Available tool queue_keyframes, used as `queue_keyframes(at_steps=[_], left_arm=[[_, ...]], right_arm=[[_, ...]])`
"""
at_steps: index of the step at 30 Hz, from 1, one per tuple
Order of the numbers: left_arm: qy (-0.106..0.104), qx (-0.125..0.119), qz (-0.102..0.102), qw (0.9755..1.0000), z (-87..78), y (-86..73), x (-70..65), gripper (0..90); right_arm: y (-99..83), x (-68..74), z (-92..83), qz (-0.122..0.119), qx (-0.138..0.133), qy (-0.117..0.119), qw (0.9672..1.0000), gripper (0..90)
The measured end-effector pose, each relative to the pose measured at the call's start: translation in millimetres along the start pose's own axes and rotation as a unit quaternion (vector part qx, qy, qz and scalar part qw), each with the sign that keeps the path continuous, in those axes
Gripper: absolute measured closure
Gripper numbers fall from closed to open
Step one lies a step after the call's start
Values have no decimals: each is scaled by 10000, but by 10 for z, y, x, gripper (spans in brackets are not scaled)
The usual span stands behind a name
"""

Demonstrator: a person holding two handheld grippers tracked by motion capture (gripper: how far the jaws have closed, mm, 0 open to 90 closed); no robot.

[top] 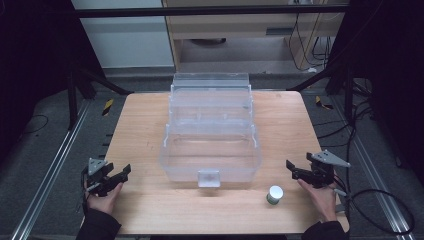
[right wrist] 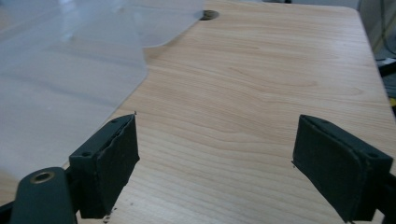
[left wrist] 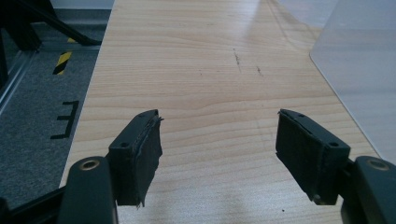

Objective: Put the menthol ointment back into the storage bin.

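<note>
Nearest the person, the left gripper (top: 116, 179) and the right gripper (top: 296, 170) rested at the near corners of the wooden table (top: 290, 120), each with its jaws spread apart and nothing between them. Just left of the right gripper a small round container (top: 274, 194) stood upright, dark green with a white top. Beyond, at the table's middle, sat a clear plastic organiser box (top: 210, 150), its tiers stepping away, a frosted latch on its near wall.
</note>
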State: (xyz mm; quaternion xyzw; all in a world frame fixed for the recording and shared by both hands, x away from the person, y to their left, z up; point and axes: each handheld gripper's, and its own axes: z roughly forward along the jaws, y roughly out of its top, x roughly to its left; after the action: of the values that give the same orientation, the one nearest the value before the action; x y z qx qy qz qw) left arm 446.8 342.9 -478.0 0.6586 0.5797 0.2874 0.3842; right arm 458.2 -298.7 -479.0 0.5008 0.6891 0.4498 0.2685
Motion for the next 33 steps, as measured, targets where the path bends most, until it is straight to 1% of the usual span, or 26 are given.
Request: queue_keyframes(at_steps=[1,2,3,4,5,7,10,13,14,15,16,18,19,20,22,23,24,26,27,28,29,30,32,33], left_arm=[[-16,-4,-4,10000,-1,1,-5,304],[-32,3,-2,10000,-3,1,-8,304],[-105,27,21,9999,0,-3,-10,304],[-105,27,21,9999,0,-3,-10,304],[-174,50,56,9998,7,-14,-15,304],[-209,97,94,9997,13,-22,-21,304],[-249,103,109,9996,14,-24,-29,304],[-264,122,122,9995,11,-22,-47,304],[-271,129,137,9995,13,-25,-55,304],[-287,188,173,9993,23,-31,-68,304],[-287,188,173,9993,23,-31,-68,304],[-303,220,203,9991,32,-37,-72,304],[-300,225,216,9991,34,-37,-73,305],[-299,225,218,9991,36,-36,-72,305],[-297,243,239,9990,40,-36,-71,306],[-299,267,245,9989,47,-40,-77,306],[-299,267,245,9989,47,-40,-77,307],[-316,278,270,9987,49,-40,-83,307],[-322,279,284,9987,49,-39,-86,307],[-330,286,302,9986,50,-39,-89,307],[-334,287,301,9986,53,-41,-95,307],[-318,303,339,9985,57,-43,-106,307],[-324,313,358,9983,59,-42,-109,308],[-318,324,377,9983,60,-42,-112,308]], right_arm=[[0,0,0,0,0,0,10000,145],[-9,4,-7,-89,11,68,9999,149],[-12,14,-13,-85,66,120,9999,154],[-12,14,-13,-85,66,120,9999,154],[-14,19,-15,-100,137,182,9997,156],[-6,23,-13,-93,106,198,9997,174],[15,35,-16,-111,124,240,9996,193],[68,59,-24,-261,152,255,9992,213],[92,68,-31,-258,175,295,9991,213],[142,83,-42,-374,159,402,9984,215],[142,83,-42,-374,159,402,9984,215],[201,96,-54,-468,193,423,9978,220],[261,98,-70,-555,174,375,9976,230],[261,98,-70,-555,174,375,9976,230],[329,93,-86,-547,199,462,9972,229],[398,101,-106,-612,242,518,9965,227],[398,101,-106,-612,242,518,9965,227],[469,123,-133,-737,294,550,9953,222],[541,141,-164,-817,332,610,9942,216],[541,141,-164,-817,332,610,9942,216],[577,151,-179,-852,333,648,9937,214],[645,172,-207,-926,387,713,9924,208],[678,183,-220,-960,385,716,9921,207],[742,199,-241,-996,421,758,9912,204]])
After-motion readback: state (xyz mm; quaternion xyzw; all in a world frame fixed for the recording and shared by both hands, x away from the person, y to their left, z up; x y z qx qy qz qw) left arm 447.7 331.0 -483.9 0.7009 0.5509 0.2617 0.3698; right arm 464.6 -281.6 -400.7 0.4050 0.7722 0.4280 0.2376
